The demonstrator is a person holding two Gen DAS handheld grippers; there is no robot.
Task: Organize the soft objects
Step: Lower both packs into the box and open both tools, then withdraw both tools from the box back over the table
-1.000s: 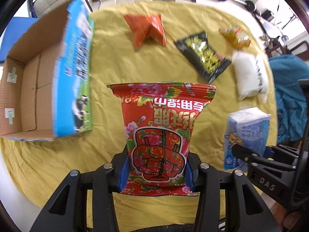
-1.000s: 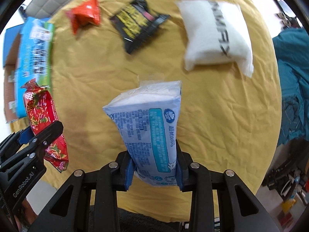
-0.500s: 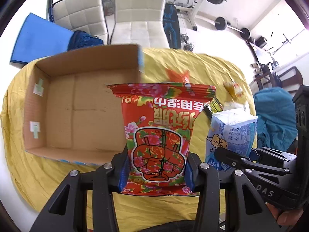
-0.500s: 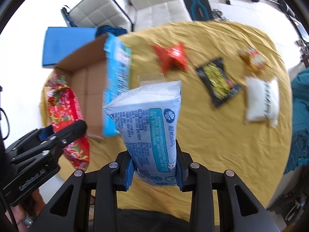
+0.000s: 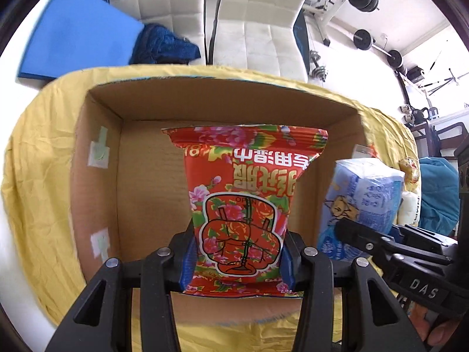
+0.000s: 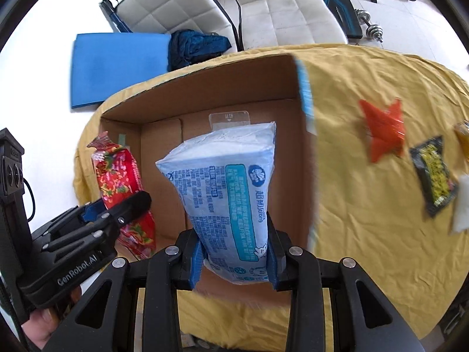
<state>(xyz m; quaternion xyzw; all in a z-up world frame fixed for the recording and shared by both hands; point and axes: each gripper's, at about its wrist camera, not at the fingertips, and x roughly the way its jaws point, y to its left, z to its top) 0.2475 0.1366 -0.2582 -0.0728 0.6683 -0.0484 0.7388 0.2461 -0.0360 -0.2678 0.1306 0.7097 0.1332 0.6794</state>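
Observation:
My left gripper (image 5: 238,259) is shut on a red floral snack bag (image 5: 243,193), which hangs over the open cardboard box (image 5: 96,176). My right gripper (image 6: 234,259) is shut on a pale blue tissue pack (image 6: 228,193), also above the box (image 6: 299,135). The tissue pack (image 5: 360,193) and the right gripper (image 5: 381,240) show at the right of the left wrist view. The red bag (image 6: 123,184) and the left gripper (image 6: 117,214) show at the left of the right wrist view. The box's floor is bare brown cardboard.
On the yellow tablecloth (image 6: 351,205) to the right of the box lie an orange packet (image 6: 384,129), a black and yellow packet (image 6: 433,176) and a white pack (image 6: 461,205). Behind the table stand white chairs (image 5: 258,20), a blue mat (image 6: 117,64) and dumbbells.
Both grippers have swept left across the table with their packs, from beside the box to above its open inside. The grips have not changed.

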